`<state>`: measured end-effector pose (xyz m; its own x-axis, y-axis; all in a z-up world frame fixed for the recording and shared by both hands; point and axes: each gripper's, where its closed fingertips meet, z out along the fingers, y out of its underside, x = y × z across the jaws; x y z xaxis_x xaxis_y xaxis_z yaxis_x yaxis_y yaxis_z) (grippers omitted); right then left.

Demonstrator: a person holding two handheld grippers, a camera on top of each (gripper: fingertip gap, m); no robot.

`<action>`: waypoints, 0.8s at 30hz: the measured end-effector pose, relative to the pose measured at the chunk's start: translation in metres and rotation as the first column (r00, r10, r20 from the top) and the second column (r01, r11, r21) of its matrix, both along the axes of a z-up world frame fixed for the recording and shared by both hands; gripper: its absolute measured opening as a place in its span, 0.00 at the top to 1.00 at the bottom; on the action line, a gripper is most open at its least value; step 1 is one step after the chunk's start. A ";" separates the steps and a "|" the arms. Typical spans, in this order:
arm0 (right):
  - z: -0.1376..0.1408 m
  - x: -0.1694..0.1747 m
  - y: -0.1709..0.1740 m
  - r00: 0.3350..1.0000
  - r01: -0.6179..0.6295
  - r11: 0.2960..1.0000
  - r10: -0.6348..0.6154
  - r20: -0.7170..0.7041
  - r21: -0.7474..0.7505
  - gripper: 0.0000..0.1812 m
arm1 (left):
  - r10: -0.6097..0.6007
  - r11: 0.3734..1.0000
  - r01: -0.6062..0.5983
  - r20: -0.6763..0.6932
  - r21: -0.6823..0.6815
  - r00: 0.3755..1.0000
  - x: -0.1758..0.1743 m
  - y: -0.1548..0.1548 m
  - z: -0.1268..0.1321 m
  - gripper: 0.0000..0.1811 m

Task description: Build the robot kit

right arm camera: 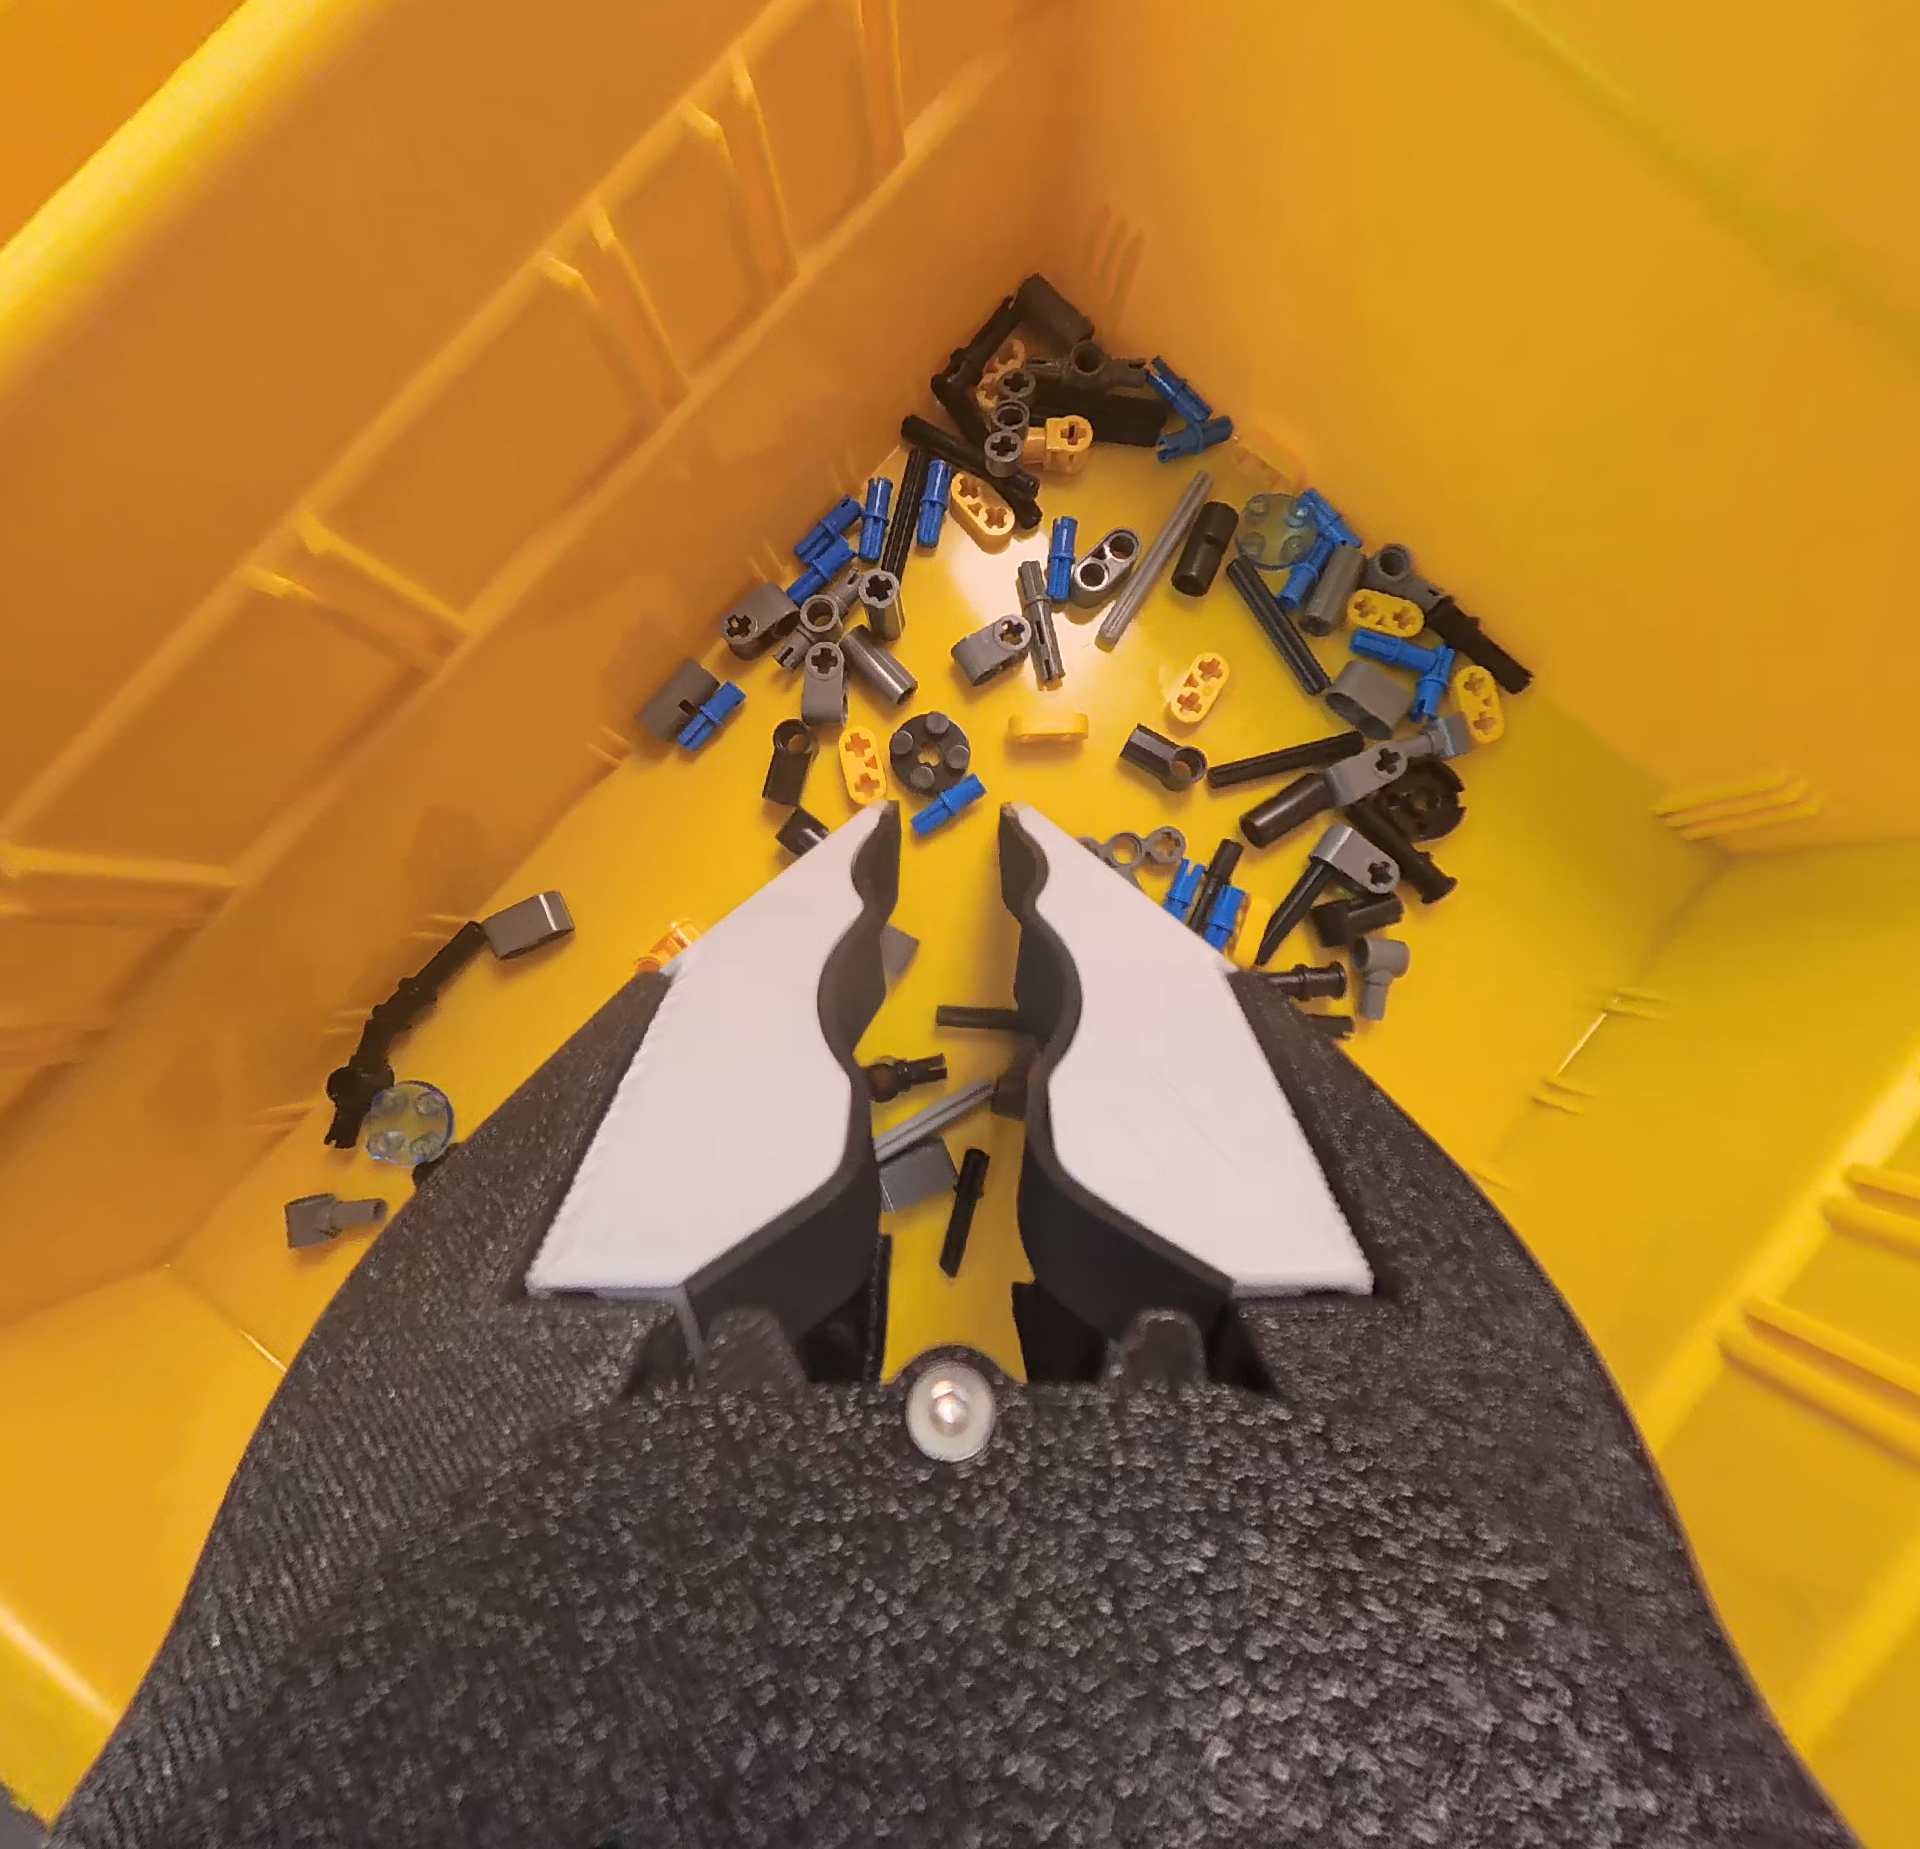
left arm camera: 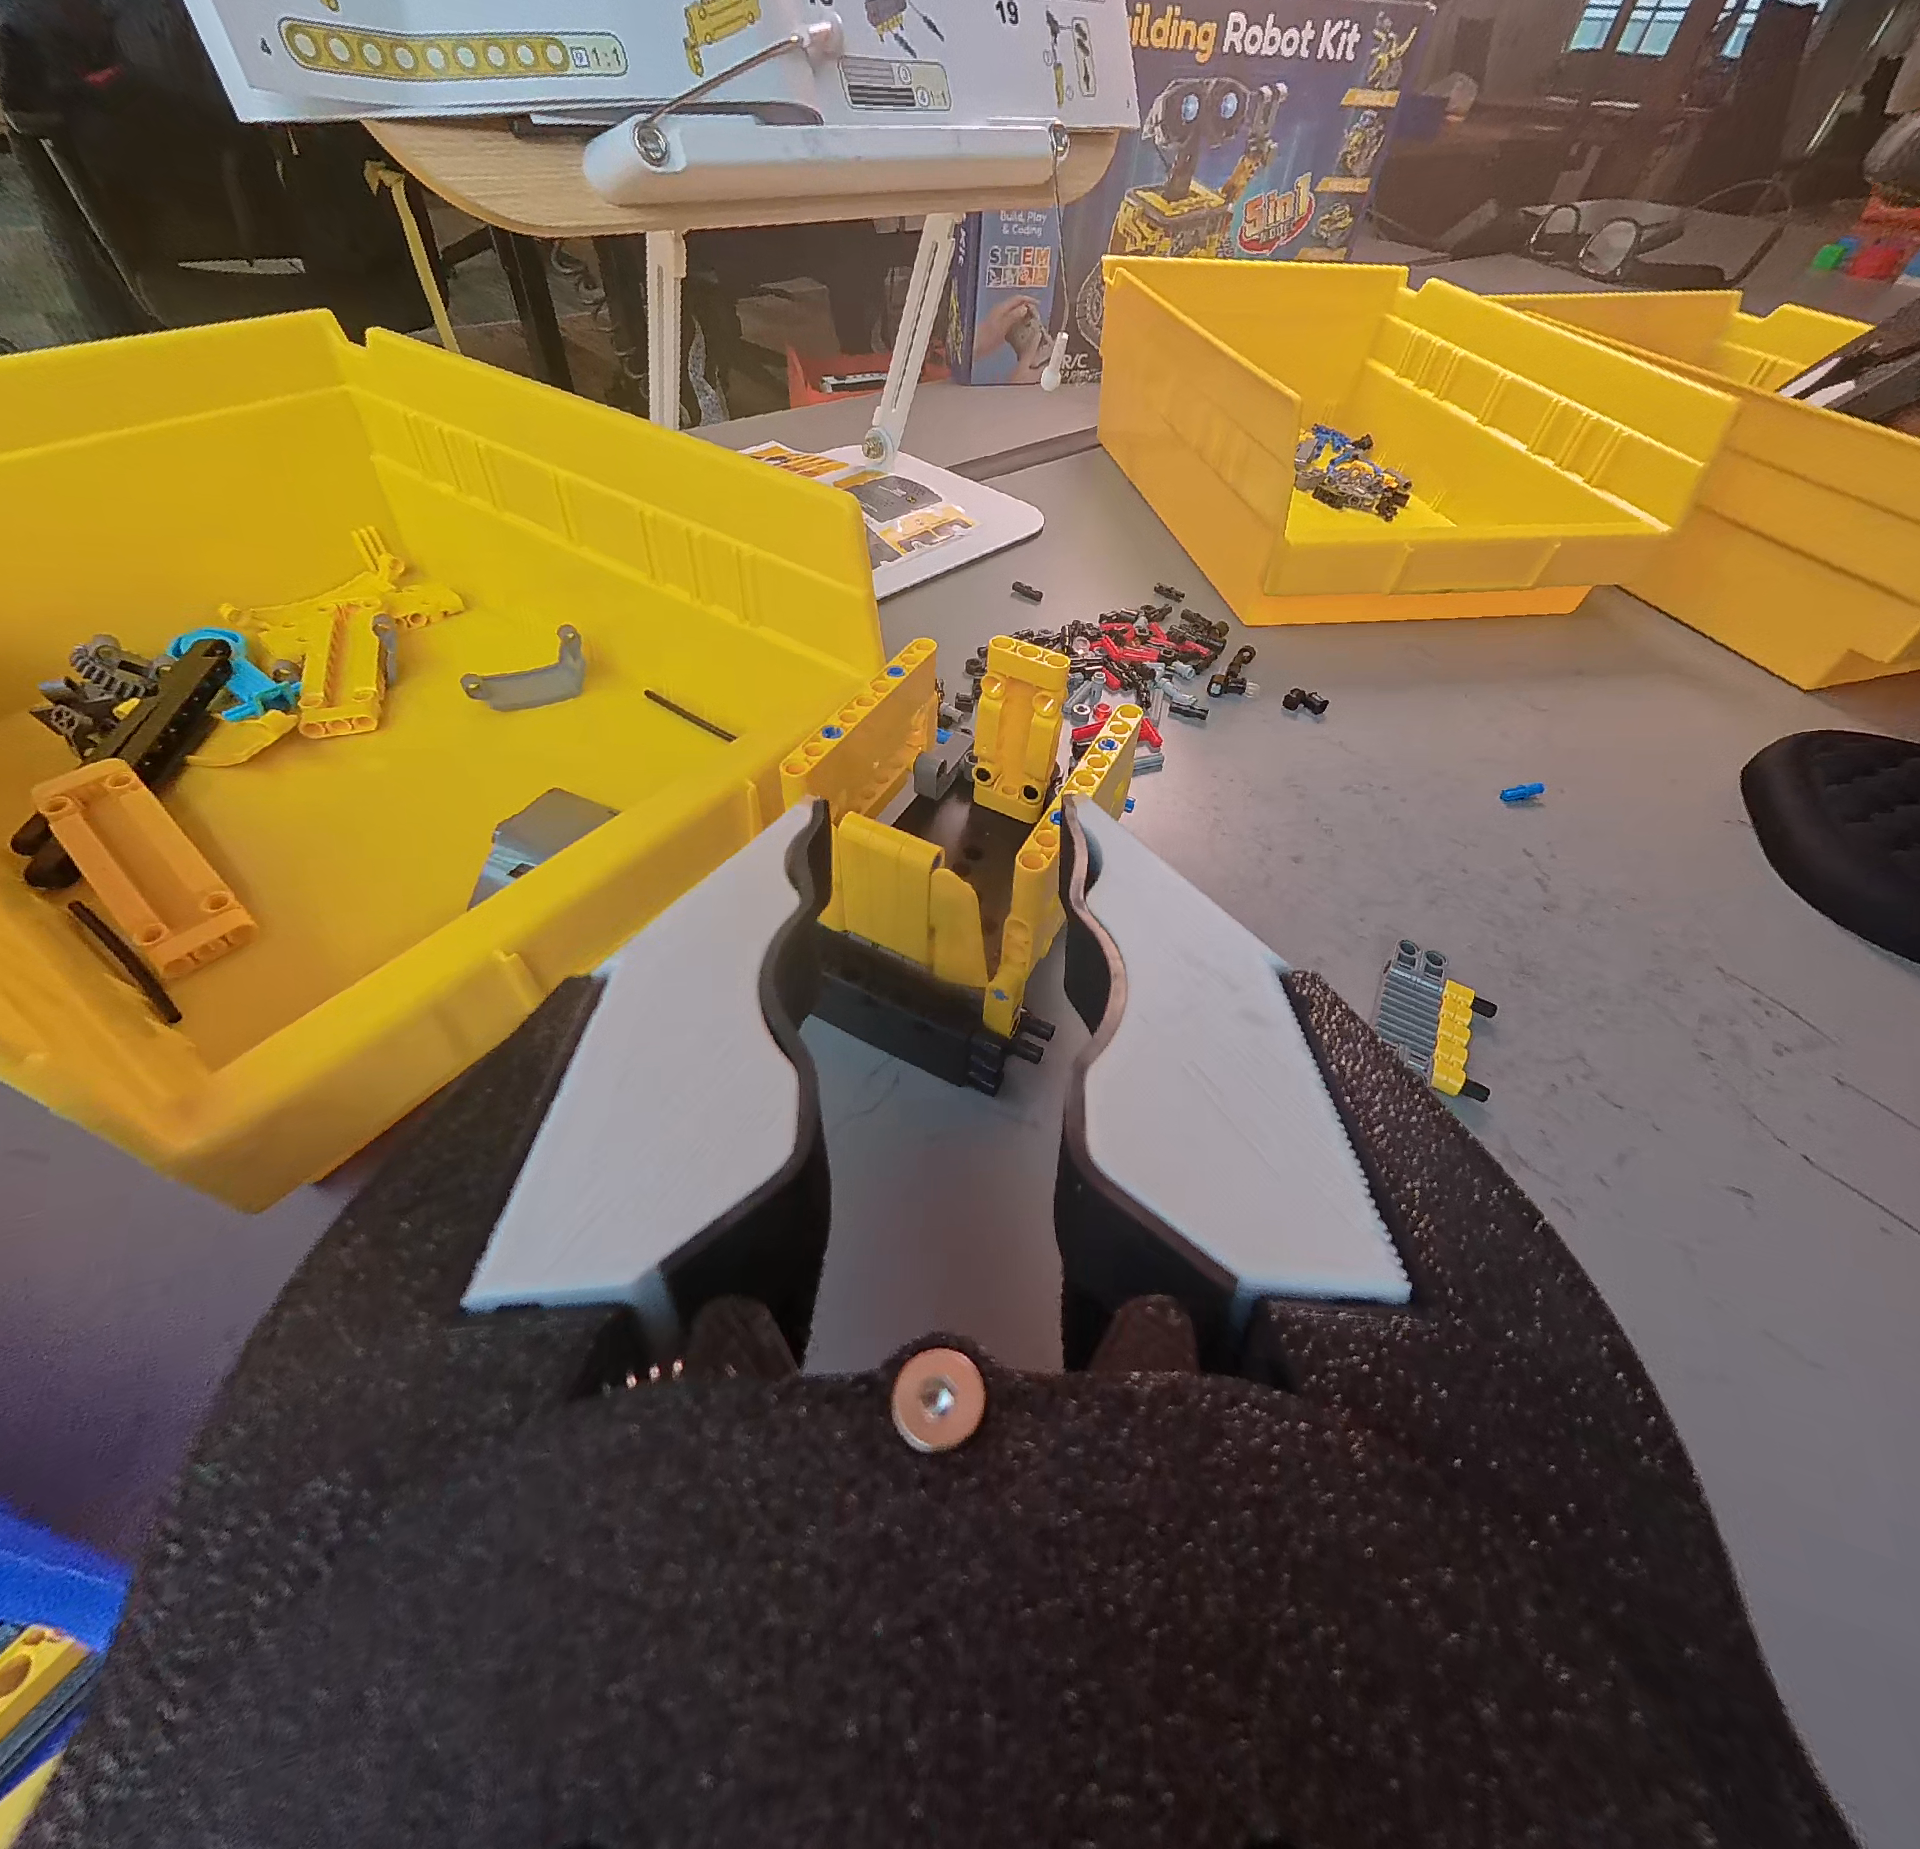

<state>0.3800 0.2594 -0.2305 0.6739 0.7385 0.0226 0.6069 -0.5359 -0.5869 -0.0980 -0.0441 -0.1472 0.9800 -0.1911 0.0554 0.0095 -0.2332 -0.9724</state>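
While the left gripper [left arm camera: 943,843] is clamping the yellow-and-black brick model [left arm camera: 935,926] on the grey table [left arm camera: 1455,916], a yellow bin [left arm camera: 623,552] is sitting just left, an instruction stand [left arm camera: 727,85] behind. The right gripper [right arm camera: 948,825] is hovering narrowly parted, empty, inside a parts bin [right arm camera: 416,345], nearest a blue pin [right arm camera: 948,802].

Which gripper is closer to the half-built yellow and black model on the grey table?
Left. The left gripper has its fingers on both sides of the half-built model. The right gripper is inside a yellow bin, above small loose parts.
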 end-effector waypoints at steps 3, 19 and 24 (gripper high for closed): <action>-0.001 -0.005 0.002 1.000 0.005 1.000 -0.005 0.003 -0.007 0.90 | 0.003 1.000 -0.003 -0.002 -0.002 1.000 -0.001 0.000 -0.001 0.77; 0.012 0.000 0.003 0.999 0.026 0.999 -0.026 0.034 0.027 0.96 | -0.004 1.000 0.004 -0.002 0.011 1.000 0.000 -0.002 0.004 0.77; 0.096 -0.027 -0.011 0.966 0.019 0.983 0.029 -0.255 0.182 0.96 | -0.007 1.000 0.007 0.003 0.011 1.000 0.001 -0.002 0.004 0.77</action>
<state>0.3527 0.2481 -0.1340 0.6710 0.7413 -0.0162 0.4259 -0.4032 -0.8099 -0.0973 -0.0461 -0.1436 0.9785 -0.1985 0.0560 0.0107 -0.2225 -0.9749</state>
